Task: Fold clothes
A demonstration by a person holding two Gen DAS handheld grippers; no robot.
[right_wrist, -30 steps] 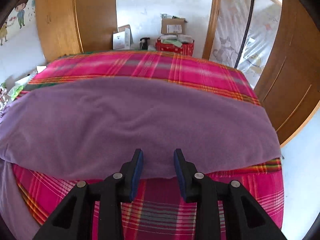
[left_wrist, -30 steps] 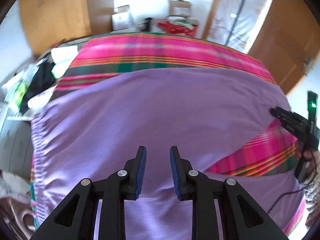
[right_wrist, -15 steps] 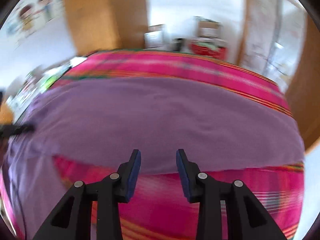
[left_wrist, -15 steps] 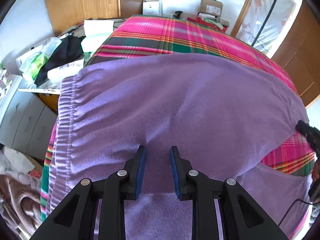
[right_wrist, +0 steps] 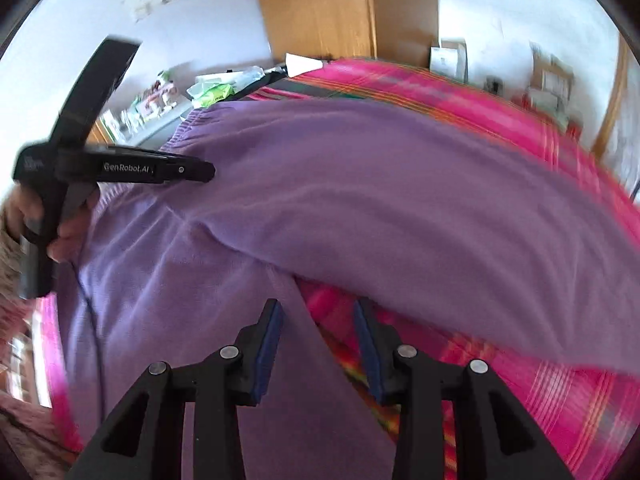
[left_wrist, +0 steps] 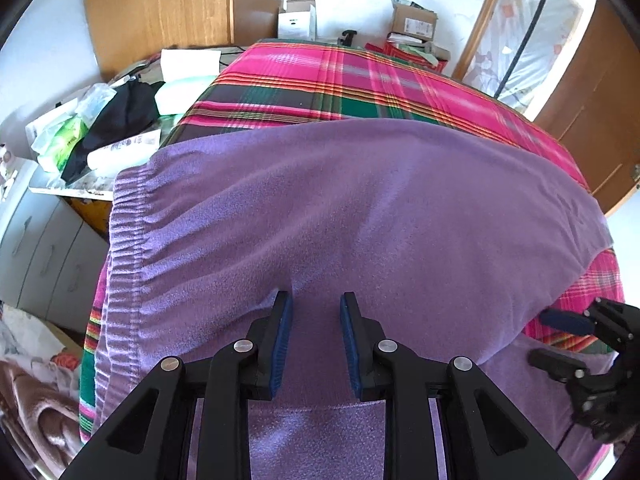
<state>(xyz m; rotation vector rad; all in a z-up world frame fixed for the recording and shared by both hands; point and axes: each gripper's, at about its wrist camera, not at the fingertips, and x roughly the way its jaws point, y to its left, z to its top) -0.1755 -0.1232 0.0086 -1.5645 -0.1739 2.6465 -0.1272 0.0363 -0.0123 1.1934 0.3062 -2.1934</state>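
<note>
we have purple trousers [left_wrist: 360, 208] spread across the bed [left_wrist: 360, 80], on its pink plaid cover, with the elastic waistband [left_wrist: 124, 240] at the left edge beside a cluttered cabinet [left_wrist: 48, 216]. one leg runs across the far side and the other comes toward us, with a wedge of plaid showing between them.

our left gripper [left_wrist: 315, 332] hangs over the crotch area, near the waistband, its jaws apart and nothing between them. our right gripper [right_wrist: 316, 340] sits over the inner edge of the near leg where it meets the plaid wedge, its jaws apart too and empty. the right view is smeared, so we cannot tell whether the pads [right_wrist: 267, 344] touch the cloth.

we judge the fold has not begun: the legs are not yet laid one over the other.

what could go wrong from here, as we see it:
- the fleece looks thick and soft, so a shallow pinch may catch only the top layer and the leg would peel open when lifted.
- if we grab near the crotch instead of an edge, the cloth may bunch and fold crooked.
- the waistband lies at the bed's edge, so a hard pull leftward could drag the trousers off.
- the plaid cover could get pinched along with the leg.
</note>
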